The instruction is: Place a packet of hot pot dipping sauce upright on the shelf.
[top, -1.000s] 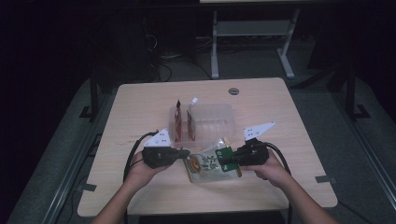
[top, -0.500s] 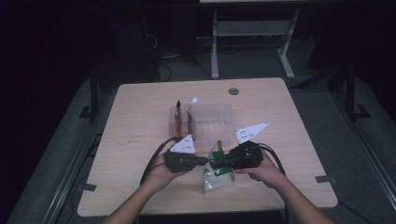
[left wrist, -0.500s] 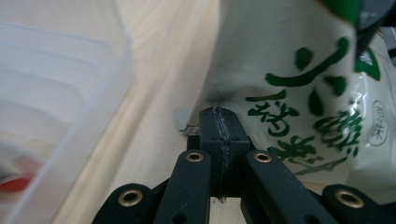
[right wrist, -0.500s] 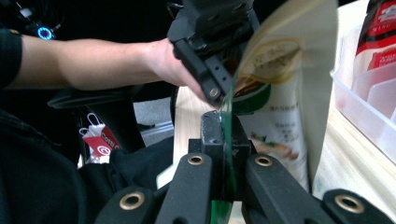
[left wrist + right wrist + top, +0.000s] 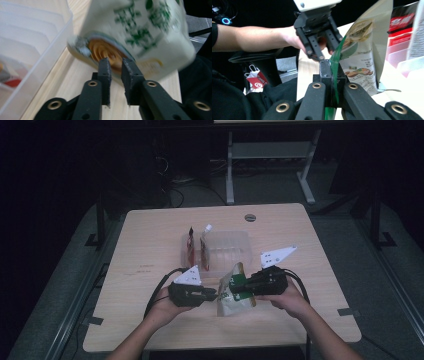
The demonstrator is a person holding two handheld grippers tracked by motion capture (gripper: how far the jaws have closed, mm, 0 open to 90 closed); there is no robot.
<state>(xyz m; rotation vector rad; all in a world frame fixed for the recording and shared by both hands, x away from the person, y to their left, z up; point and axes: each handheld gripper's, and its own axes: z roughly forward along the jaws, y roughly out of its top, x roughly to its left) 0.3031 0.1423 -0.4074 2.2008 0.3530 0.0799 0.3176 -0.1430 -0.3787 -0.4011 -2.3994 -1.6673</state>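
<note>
Lower middle of frame: right gripper [image 5: 243, 289] pinching snack bag [image 5: 231, 295] edge; left gripper [image 5: 212, 295] slightly parted, just opening, maybe off bag.

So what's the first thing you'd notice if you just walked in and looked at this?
The white and green snack bag, lifted near the front of the table between two grippers. The right gripper pinches the bag's green edge, while the left gripper, jaws just opening, has the bag's bottom right in front of it. Behind sits a clear plastic bin with red packets in it.
</note>
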